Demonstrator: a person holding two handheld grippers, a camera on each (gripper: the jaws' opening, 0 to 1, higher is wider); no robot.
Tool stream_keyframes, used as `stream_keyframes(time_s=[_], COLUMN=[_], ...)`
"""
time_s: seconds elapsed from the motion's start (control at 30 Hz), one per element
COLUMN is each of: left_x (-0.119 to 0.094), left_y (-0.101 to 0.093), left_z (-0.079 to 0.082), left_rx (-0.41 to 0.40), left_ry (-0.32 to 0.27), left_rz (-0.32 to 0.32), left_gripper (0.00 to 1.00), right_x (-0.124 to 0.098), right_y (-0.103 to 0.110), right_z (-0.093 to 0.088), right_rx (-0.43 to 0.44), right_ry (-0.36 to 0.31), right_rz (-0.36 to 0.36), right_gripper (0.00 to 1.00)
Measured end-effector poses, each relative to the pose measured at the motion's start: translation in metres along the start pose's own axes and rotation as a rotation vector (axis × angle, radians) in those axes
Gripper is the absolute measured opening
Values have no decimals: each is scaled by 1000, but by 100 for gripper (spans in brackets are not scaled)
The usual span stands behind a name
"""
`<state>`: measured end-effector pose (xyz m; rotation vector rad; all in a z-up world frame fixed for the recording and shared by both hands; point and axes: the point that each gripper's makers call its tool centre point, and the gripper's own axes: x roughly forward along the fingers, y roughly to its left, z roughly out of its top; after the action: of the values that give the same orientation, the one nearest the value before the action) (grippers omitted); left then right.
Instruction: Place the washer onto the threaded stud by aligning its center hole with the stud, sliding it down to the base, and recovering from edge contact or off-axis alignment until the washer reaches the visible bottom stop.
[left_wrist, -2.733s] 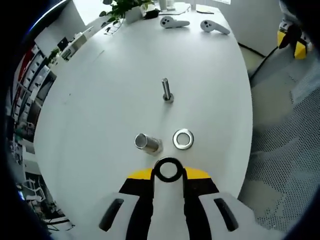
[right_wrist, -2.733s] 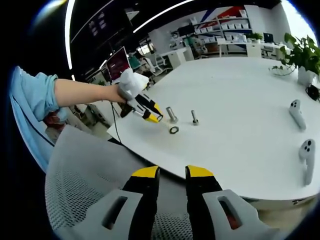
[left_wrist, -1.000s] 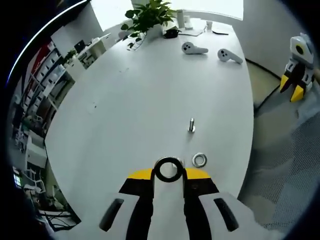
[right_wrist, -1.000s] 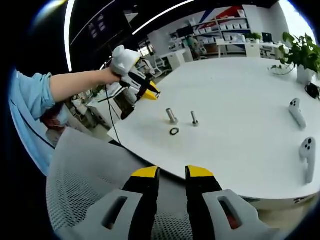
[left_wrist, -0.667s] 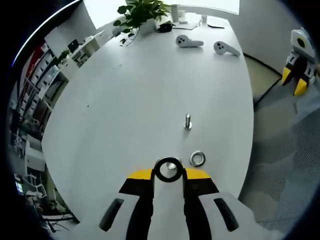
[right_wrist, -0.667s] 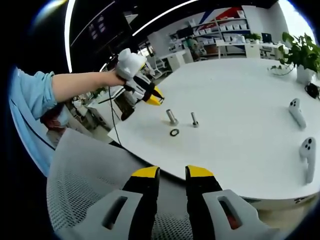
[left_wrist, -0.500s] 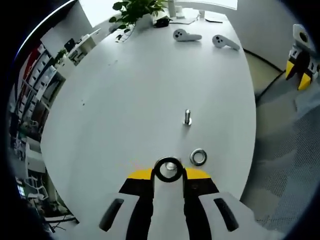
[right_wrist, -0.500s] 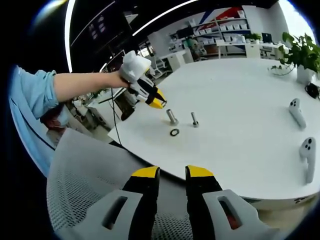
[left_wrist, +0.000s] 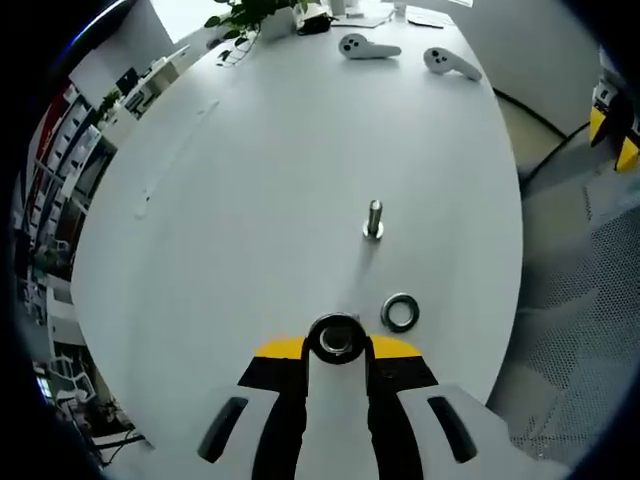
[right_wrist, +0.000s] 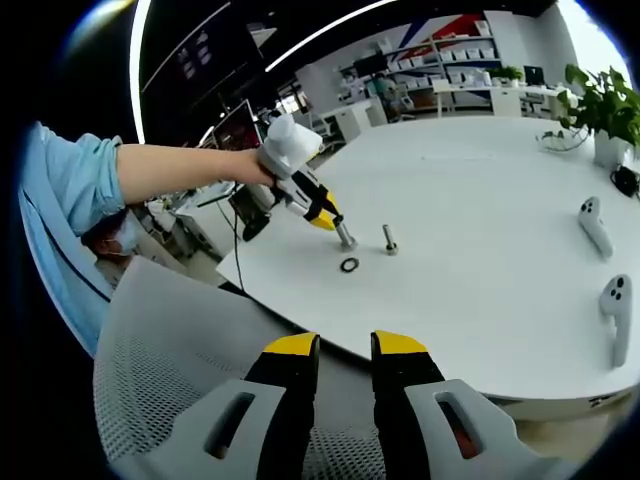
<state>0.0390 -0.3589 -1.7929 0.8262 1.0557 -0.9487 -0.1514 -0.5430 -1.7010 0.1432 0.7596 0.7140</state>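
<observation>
1. white oval counter, seen from above in the left gripper view and from its near edge in the right gripper view.
2. threaded stud stands upright near the middle of the counter, its base on the surface; nothing sits on it.
3. washer lies flat on the counter, near and slightly right of the stud, apart from it; in the right gripper view it lies just this side of the stud.
4. metal cylinder stands on the counter left of the stud in the right gripper view; in the left gripper view its round top shows just beyond the tips of the left tongs.
5. left tongs, yellow-tipped, are narrow, the two tips almost meeting; whether they touch the cylinder cannot be told. in the right gripper view they reach in from the left, held on a bare forearm with a blue sleeve, tips at the top of the cylinder.
6. right tongs are narrow with a slim gap and hold nothing, hanging over a grey mesh chair back short of the counter's near edge.
7. two white handheld controllers lie at the far end of the counter, beside a potted plant.
</observation>
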Motion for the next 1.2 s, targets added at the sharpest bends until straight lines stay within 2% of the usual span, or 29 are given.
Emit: stream_keyframes(time_s=[0.43, 0.6, 0.7, 0.9, 1.0, 1.2], left_x=[35, 40, 39, 38, 36, 14], left_y=[-6, -6, -7, -5, -4, -8], left_z=[-10, -11, -9, -18, -21, -31], left_rx=[19, 32, 11, -3, -16, -48], left_ry=[77, 98, 88, 75, 57, 28], left_rz=[-29, -35, -37, -48, -39, -38], left_gripper=[19, 20, 20, 22, 29, 29], right_x=[1, 1, 1, 1, 1, 1], right_y=[0, 0, 0, 0, 0, 1], right_z=[-1, -1, -1, -1, -1, -2], right_rx=[-4, -2, -2, -3, -4, -5], right_ry=[8, 9, 9, 12, 14, 15], right_rz=[4, 4, 3, 3, 4, 5], right_gripper=[23, 23, 23, 23, 23, 23])
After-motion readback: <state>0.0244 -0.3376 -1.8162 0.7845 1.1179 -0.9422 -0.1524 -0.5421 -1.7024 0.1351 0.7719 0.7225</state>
